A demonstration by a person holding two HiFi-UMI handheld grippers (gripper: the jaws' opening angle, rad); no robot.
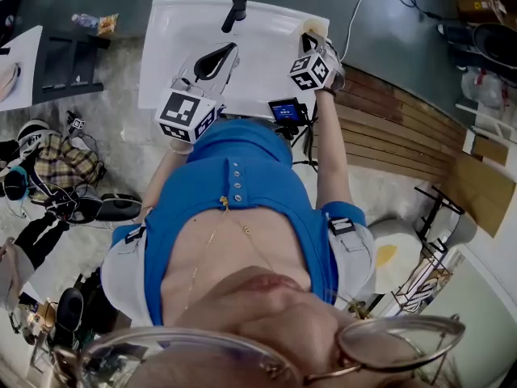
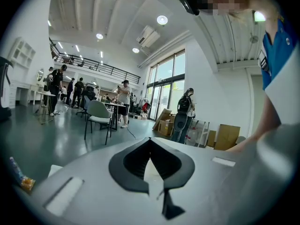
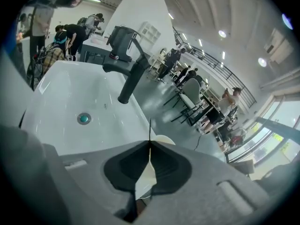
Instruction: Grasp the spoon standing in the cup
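right tool (image 3: 149, 142) pinching spoon (image 3: 149, 128), long axis upright beside cup (image 3: 163, 138); left tool (image 2: 150, 139) closed, empty.

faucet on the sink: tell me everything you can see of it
The faucet is dark and matte and looks like coated metal. It has a slanted round column, a blocky head on top and a short arm jutting sideways. It stands at the far rim of the white basin and leans over the bowl. No water is running. Nothing but the basin touches it.

Faucet (image 1: 237, 6) at far rim of sink (image 1: 266, 55); cup (image 3: 163, 138) at sink's right edge, just beyond right gripper (image 3: 150, 143).
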